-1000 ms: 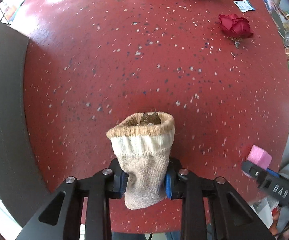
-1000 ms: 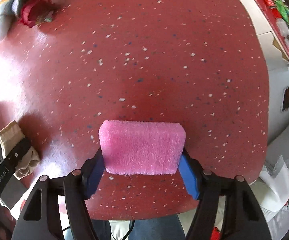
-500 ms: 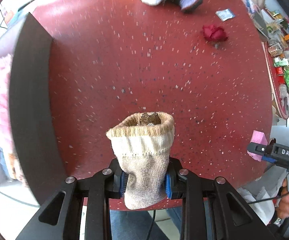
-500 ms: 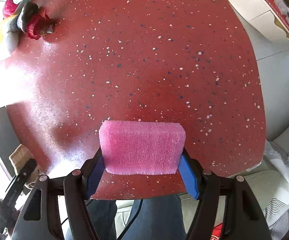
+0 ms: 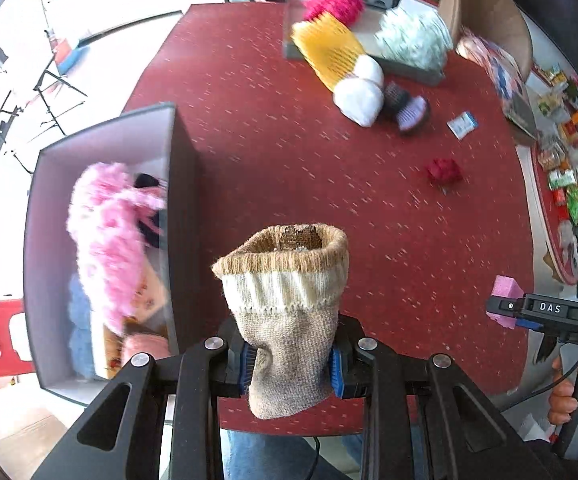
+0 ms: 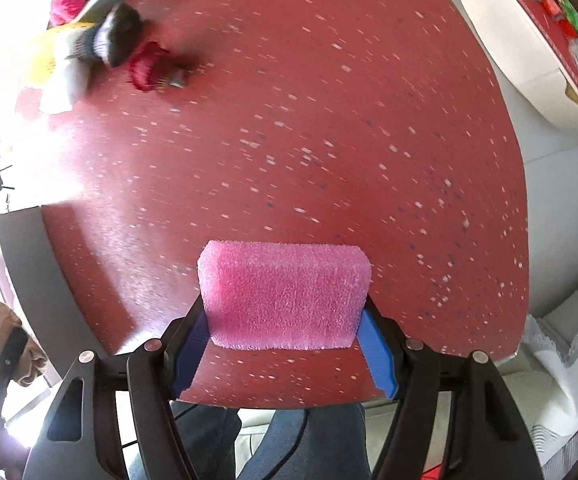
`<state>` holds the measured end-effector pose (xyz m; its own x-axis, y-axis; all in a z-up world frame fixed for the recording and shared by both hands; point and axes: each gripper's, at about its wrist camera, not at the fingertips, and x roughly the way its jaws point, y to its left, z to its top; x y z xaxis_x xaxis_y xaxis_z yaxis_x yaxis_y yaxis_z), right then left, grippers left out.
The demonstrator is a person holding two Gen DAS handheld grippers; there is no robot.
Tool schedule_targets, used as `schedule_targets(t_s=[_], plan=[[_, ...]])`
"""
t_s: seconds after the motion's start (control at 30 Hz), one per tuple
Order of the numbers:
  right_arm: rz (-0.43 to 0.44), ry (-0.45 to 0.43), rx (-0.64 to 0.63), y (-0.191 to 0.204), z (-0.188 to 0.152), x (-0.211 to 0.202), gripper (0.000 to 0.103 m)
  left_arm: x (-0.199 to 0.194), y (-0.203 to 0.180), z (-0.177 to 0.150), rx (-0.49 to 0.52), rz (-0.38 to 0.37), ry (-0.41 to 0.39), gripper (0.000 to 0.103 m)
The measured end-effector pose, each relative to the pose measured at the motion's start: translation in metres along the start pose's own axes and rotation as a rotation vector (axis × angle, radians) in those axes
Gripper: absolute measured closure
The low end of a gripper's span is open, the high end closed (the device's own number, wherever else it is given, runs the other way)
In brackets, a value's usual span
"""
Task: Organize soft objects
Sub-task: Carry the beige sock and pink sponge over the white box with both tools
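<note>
1. The left gripper (image 5: 292, 364), held above the near edge of the red speckled table (image 5: 289, 152), is clamped on a beige knitted sock (image 5: 285, 312), cuff pointing forward.
2. The right gripper (image 6: 285, 344) squeezes a pink foam sponge block (image 6: 285, 294) above the same edge.
3. A dark open box (image 5: 181, 216) holding pink fluffy fabric (image 5: 105, 236) sits to the left; a red fabric rose (image 5: 444, 171) lies farther away.

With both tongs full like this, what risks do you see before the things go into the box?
1. The left tongs pinch only the lower end of the beige knitted sock; its open cuff could catch the dark wall of the grey storage box.
2. The box already holds a fluffy pink toy, so space may be tight.
3. The right tongs grip the pink foam sponge only by its ends; it may slip.
</note>
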<state>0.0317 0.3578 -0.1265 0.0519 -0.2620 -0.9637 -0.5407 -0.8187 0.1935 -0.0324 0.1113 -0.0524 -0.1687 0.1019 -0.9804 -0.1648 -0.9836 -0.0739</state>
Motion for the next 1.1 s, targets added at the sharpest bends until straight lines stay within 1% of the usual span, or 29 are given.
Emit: schedule_targets(t_s=[0.13, 0.17, 0.33, 0.57, 0.7, 0.9, 1.1], plan=[[-0.002, -0.031, -0.014, 0.022, 0.001, -0.008, 0.031, -0.009, 0.023, 0.009, -0.015, 0.000, -0.021, 0.073], [-0.001, -0.035, -0.019, 0.017, 0.000, -0.011, 0.031, -0.010, 0.028, 0.011, -0.017, 0.000, -0.025, 0.073], [-0.015, -0.055, -0.033, 0.046, -0.007, -0.013, 0.031, -0.017, 0.064, 0.015, -0.019, 0.007, -0.032, 0.073], [-0.049, -0.107, -0.088, 0.090, -0.020, -0.021, 0.031, -0.025, 0.117, 0.007, -0.052, 0.011, -0.061, 0.073], [-0.036, -0.132, -0.136, 0.114, -0.033, -0.028, 0.031, -0.029, 0.149, -0.005, -0.091, 0.002, -0.077, 0.073], [0.015, -0.162, -0.248, 0.186, -0.060, -0.032, 0.031, -0.034, 0.186, -0.023, -0.114, 0.006, -0.078, 0.073], [0.068, -0.175, -0.432, 0.270, -0.101, -0.031, 0.031, -0.032, 0.216, -0.034, -0.129, 0.002, -0.075, 0.073]])
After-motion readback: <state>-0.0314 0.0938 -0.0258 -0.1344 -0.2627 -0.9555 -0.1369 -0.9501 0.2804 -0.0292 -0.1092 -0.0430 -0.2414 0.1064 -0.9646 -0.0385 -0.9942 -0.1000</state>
